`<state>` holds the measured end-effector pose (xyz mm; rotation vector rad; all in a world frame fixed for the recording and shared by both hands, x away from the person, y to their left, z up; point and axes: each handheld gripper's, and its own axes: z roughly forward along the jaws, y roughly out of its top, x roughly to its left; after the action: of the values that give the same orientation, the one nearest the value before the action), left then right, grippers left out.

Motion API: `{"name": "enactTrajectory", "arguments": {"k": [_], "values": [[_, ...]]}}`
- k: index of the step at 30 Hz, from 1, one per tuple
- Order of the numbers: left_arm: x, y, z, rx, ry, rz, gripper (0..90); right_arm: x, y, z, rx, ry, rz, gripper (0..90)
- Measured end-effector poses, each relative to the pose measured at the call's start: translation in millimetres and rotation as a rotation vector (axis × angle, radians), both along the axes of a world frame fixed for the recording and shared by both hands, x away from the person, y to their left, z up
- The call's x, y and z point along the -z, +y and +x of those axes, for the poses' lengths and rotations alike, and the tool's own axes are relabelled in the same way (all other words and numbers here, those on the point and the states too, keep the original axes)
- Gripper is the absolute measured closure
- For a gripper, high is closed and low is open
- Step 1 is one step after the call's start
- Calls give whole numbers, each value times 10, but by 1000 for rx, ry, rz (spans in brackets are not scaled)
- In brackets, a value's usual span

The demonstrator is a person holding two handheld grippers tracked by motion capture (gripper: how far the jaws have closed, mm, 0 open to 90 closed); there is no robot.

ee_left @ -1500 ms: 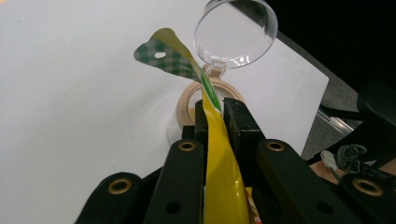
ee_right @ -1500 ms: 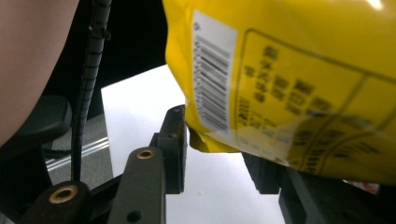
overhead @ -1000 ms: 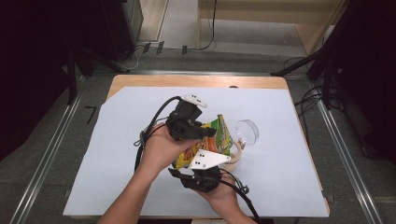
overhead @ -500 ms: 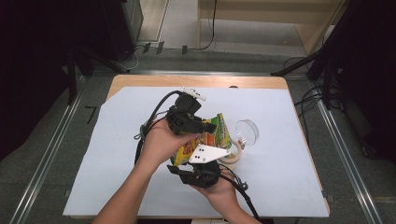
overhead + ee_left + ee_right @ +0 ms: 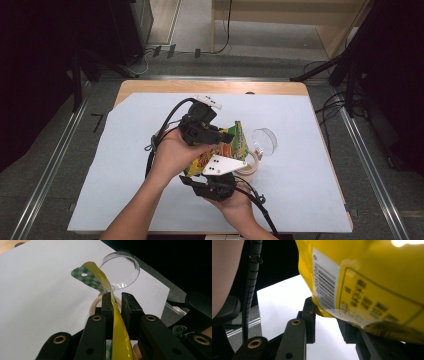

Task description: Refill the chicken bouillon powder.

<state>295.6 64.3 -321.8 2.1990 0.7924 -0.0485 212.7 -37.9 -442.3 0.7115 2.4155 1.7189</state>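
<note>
Both grippers hold the yellow snack bag [image 5: 220, 150] above the tabletop [image 5: 310, 165]. The left gripper [image 5: 117, 302] pinches its sealed top edge; the right gripper [image 5: 325, 315] clamps its bottom corner between its fingers.

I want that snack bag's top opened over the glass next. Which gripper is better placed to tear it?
Left, probably. The left gripper has the yellow snack bag's sealed top strip between its jaws, beside the clear glass. The right gripper sits at the bag's lower corner, better suited to steadying.
</note>
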Motion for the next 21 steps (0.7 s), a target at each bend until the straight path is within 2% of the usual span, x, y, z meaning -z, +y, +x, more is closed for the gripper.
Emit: {"name": "enactTrajectory", "arguments": {"k": [21], "values": [[5, 15, 2, -1, 2, -8, 813, 0, -2, -8, -1, -9, -5, 709]]}}
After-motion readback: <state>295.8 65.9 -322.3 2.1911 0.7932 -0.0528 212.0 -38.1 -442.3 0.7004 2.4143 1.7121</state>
